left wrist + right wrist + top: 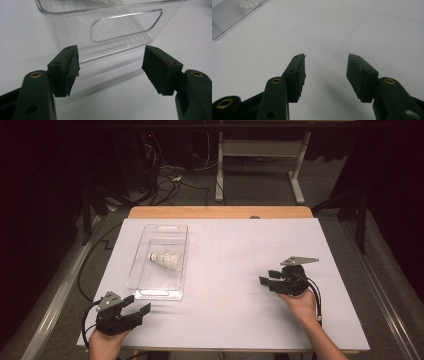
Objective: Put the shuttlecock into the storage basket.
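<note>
A clear plastic bin (159, 295) lies lengthwise on the left half of the white mat, and a white shuttlecock (166, 260) rests on its side inside it. My left gripper (140, 303) sits at the mat's near left corner, open, pointing at the bin's near end. In the left gripper view the bin's end wall (125, 27) with its handle slot stands just beyond the open, empty left gripper (111, 62). My right gripper (266, 276) rests on the right side, aimed left, open and empty. The right gripper view has the right gripper (325, 67) over bare mat, with the bin (227, 17) and shuttlecock (247, 3) far off.
The white mat (240, 250) covers a wooden table (220, 212) whose far edge shows beyond it. Bare mat stretches between the two grippers. Cables (165, 180) and white table legs (297, 170) stand on the dark floor behind.
</note>
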Demonstrator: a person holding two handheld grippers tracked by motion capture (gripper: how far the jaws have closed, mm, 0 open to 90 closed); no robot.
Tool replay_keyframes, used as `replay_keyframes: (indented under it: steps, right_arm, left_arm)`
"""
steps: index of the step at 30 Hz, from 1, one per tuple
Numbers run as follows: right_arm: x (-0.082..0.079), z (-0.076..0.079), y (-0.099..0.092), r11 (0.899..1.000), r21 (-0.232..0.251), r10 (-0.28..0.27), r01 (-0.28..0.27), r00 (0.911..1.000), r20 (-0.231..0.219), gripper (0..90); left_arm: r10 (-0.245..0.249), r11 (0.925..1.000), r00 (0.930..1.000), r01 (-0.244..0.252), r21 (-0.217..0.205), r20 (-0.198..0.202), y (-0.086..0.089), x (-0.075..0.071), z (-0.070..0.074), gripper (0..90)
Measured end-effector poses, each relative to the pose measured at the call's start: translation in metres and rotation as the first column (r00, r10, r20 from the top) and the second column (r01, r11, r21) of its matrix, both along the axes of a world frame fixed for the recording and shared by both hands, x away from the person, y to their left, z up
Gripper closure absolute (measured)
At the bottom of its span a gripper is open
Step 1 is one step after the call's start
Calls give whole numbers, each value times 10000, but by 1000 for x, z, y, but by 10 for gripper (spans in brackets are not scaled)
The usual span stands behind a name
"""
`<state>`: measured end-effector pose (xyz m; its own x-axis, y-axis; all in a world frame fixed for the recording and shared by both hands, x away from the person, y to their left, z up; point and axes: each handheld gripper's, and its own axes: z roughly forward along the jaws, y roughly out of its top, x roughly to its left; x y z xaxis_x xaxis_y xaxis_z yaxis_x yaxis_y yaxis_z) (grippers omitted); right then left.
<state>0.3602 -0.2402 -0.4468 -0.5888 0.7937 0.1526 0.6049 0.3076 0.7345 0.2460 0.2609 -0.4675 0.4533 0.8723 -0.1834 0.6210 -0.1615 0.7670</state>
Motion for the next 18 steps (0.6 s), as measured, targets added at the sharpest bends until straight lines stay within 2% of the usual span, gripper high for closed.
replay_keyframes:
  steps: [18]
  right_arm:
    - [-14,-2,-20,9993,-5,-382,382,9988,290,480]
  left_arm:
    - [39,10000,10000,-39,-5,34,0,-1,0,307]
